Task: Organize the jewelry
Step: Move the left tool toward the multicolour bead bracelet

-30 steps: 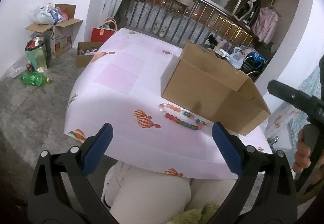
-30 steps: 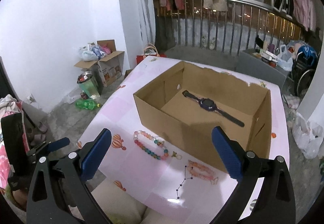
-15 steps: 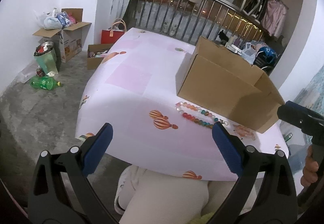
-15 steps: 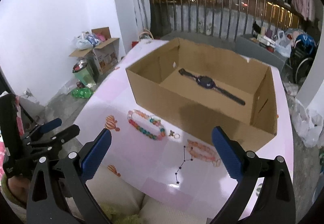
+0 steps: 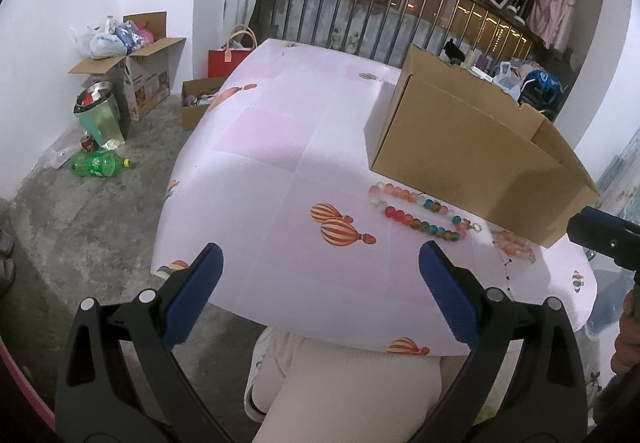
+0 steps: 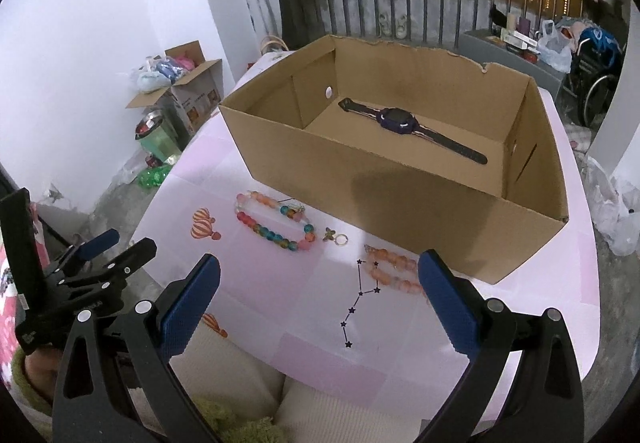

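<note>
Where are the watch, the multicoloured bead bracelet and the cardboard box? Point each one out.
watch (image 6: 398, 119): right wrist view, on its dark face.
multicoloured bead bracelet (image 6: 269, 233): right wrist view, on a near-side bead.
cardboard box (image 5: 460, 147): left wrist view, on its outer side wall.

The surface is covered in pale pink squares, printed with orange striped balloons and a black star line. A plain brown cardboard box holds a dark purple watch. One bracelet is beaded in red, orange, teal and yellow; another bracelet is peach-orange.
</note>
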`<state>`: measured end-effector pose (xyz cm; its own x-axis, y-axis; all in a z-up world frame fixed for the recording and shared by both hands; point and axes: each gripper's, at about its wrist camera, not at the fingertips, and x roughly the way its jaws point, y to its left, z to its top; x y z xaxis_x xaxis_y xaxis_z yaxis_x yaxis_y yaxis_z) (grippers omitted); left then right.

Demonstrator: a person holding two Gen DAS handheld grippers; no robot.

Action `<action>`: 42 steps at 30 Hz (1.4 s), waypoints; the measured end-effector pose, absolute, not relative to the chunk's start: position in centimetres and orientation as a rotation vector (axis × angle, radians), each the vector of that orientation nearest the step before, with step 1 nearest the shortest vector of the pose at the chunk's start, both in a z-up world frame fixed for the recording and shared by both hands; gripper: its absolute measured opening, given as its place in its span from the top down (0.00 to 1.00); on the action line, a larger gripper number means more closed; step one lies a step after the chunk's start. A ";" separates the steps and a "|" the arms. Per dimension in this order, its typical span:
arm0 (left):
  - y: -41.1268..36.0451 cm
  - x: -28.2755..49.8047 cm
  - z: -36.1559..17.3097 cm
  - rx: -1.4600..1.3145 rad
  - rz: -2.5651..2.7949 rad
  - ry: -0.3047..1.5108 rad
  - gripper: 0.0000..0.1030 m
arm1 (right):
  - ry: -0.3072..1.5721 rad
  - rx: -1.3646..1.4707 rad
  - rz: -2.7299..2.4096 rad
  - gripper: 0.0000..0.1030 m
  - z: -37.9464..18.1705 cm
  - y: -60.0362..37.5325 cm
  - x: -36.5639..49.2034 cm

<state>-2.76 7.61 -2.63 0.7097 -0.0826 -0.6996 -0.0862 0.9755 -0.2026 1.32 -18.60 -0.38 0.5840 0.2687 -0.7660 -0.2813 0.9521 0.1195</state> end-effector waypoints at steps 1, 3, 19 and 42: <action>7.6 -2.7 -2.7 -0.227 0.002 0.785 0.08 | 0.892 -0.015 0.321 0.06 -0.4 -18.6 1.4; 7.6 -2.6 -2.8 -0.228 0.002 0.791 0.08 | 0.891 -0.016 0.322 0.06 -0.4 -18.6 1.4; 7.6 -2.7 -2.9 -0.235 0.012 0.793 0.08 | 0.887 -0.023 0.315 0.06 -0.3 -18.7 1.3; 7.0 -3.9 -2.9 -0.178 -0.061 0.723 0.08 | 0.885 0.001 0.294 0.06 -2.1 -20.2 0.5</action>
<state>-3.89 6.99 -2.92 0.7491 -0.1169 -0.6520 -0.0059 0.9831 -0.1831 0.51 -20.24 -2.11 0.5956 0.2539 -0.7621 -0.2531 0.9597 0.1219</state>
